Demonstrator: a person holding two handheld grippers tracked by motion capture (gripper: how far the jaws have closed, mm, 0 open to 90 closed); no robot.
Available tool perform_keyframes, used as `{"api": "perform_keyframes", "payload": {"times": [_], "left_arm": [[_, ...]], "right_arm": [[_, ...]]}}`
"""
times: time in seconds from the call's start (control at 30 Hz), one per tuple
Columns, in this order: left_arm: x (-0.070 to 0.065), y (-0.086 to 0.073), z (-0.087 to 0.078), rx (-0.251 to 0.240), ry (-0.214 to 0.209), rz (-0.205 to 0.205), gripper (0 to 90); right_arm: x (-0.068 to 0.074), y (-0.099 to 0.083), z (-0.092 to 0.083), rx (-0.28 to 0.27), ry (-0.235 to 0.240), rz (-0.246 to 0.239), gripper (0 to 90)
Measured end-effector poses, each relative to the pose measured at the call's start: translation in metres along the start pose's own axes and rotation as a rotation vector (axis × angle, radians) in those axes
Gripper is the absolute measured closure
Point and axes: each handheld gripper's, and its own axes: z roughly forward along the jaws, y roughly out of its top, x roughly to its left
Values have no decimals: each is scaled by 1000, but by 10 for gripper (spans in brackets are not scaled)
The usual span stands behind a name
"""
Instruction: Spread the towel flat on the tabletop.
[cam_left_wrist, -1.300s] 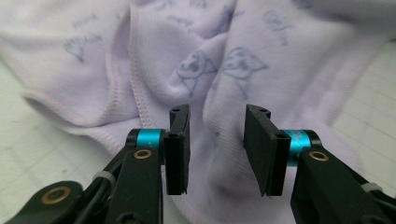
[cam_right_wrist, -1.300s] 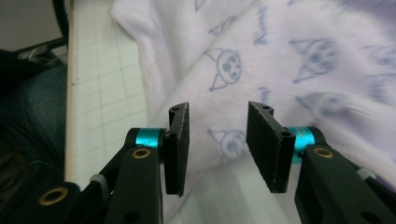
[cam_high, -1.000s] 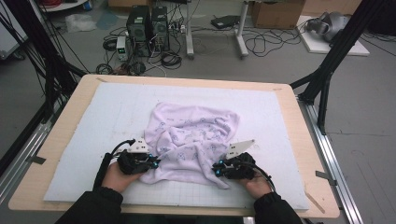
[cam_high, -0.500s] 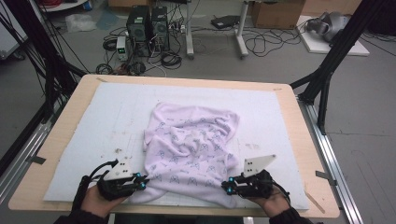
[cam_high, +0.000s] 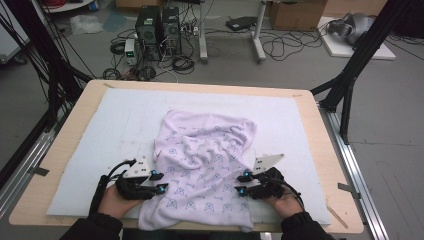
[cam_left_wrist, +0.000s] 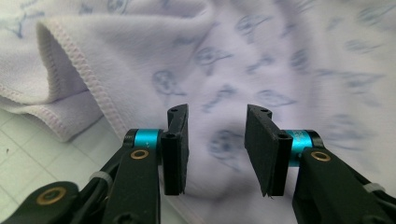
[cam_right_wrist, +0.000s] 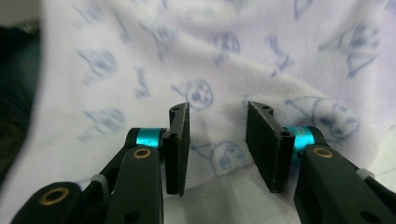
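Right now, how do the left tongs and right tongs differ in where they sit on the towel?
The left tongs sit at the towel's left edge, with the stitched hem folded just beside them; the right tongs sit at its right side, with no hem plain in the right gripper view. Bare mat shows beside the left tongs; printed cloth spans the view ahead of the right tongs. Both are open, over the cloth, gripping nothing.

Beyond your wooden worktop (cam_high: 320, 150) and its white gridded mat (cam_high: 100, 135), you face a grey floor with two black computer towers (cam_high: 159, 25) among tangled cables (cam_high: 280, 47), a cardboard box (cam_high: 295, 14) at the back, and black frame legs (cam_high: 350, 75) on either side.
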Motion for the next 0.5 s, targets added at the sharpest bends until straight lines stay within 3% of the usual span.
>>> {"api": "perform_keyframes", "payload": {"times": [0.03, 0.07, 0.17, 0.23, 0.37, 0.5], "left_arm": [[4, 0, 6, 20, -11, -8, 605], [5, -1, 9, 0, -11, 0, 620], [6, -2, 8, -2, 3, 2, 787], [5, -3, 7, -1, 0, -3, 864], [-2, -7, -2, 15, -10, -6, 878], [-16, -18, -17, 20, -13, 9, 878]], "right_arm": [[0, 0, 3, 12, -1, 0, 642], [-1, 0, 4, 3, 0, -5, 684], [-1, -2, 6, -17, 22, -2, 815], [0, -3, 6, -24, 28, 2, 840], [7, -3, 1, -18, 43, -6, 855], [24, -5, -8, -27, 69, -38, 862]]}}
